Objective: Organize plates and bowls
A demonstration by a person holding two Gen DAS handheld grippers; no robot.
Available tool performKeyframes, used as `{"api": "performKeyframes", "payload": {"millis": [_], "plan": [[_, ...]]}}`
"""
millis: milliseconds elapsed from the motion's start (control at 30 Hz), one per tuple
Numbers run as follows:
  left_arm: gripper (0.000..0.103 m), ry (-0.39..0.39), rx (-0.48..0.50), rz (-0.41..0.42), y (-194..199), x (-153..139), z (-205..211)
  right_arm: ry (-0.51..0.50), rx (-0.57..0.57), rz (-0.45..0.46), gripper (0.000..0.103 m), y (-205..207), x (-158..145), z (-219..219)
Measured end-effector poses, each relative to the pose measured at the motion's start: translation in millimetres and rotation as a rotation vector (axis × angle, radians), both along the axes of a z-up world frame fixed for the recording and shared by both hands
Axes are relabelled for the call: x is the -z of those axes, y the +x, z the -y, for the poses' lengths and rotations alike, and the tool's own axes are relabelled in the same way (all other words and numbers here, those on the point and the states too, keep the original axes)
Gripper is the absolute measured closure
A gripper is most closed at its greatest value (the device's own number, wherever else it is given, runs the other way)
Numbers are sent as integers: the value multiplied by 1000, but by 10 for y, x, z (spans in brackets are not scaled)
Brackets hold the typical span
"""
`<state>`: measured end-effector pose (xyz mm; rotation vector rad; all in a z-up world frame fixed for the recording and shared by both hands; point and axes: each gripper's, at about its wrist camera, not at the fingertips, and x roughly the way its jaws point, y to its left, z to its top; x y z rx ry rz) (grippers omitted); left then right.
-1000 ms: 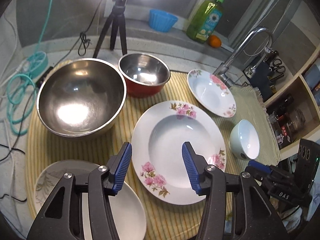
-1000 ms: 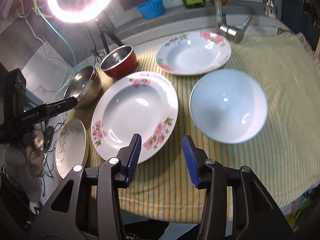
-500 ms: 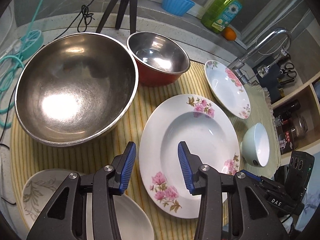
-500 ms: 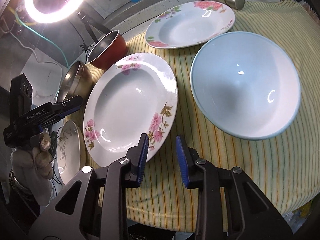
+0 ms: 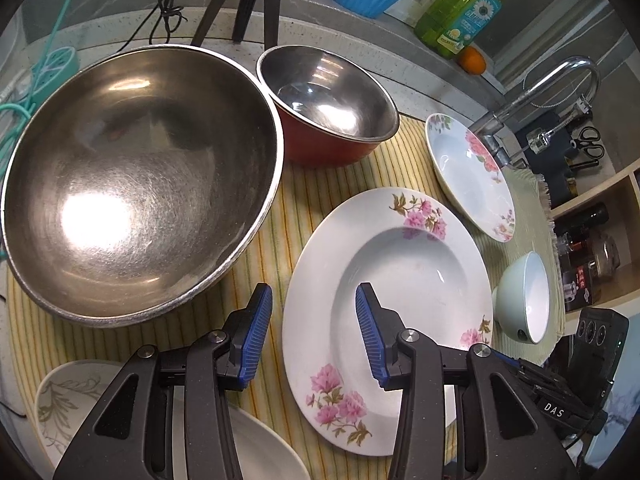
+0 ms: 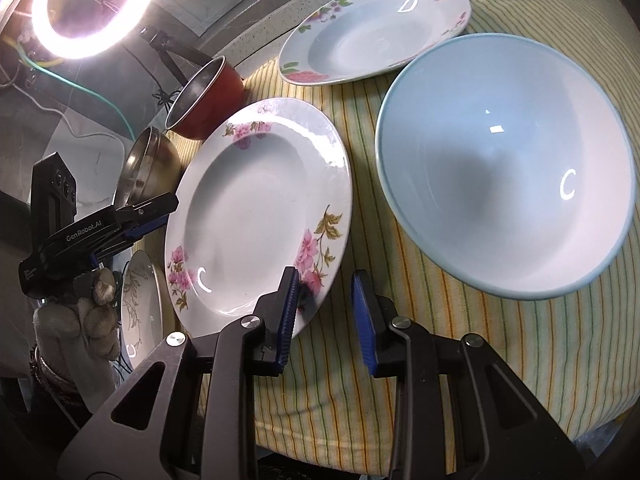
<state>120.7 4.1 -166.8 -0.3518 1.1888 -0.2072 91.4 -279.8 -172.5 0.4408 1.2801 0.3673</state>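
Both tongs, left [image 5: 314, 330] and right [image 6: 323, 312], are seen spread at frame bottom, straddling opposite rims of the plate [image 5: 400, 304] at centre. Nothing is stacked yet; bowls [image 5: 136, 176] remain scattered.

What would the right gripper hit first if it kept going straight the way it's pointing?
Probably the near rim of the large floral plate, which sits between the right gripper's open fingertips; depth is hard to judge, so it could meet the striped cloth instead.
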Motion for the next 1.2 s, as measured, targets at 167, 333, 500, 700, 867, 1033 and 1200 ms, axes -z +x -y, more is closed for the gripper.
{"api": "performKeyframes", "payload": {"millis": [167, 333, 500, 700, 867, 1033, 1200], "plan": [[65, 4, 8, -5, 39, 27, 17, 17, 2, -5, 76, 45, 20, -2], [74, 0, 16, -15, 72, 69, 37, 30, -3, -9, 80, 84, 33, -26], [77, -5, 17, -19, 92, 83, 25, 42, 1, -15, 80, 99, 40, -8], [77, 19, 35, -13, 82, 78, 57, 33, -7, -14, 80, 99, 23, -11], [77, 23, 43, -16, 42, 73, 88, 28, -9, -21, 80, 87, 18, 8], [77, 25, 42, -22, -18, 71, 103, 23, -19, -26, 80, 39, 8, 21], [77, 30, 46, -24, -86, 74, 155, 21, -24, -31, 80, -48, 6, 40]]}}
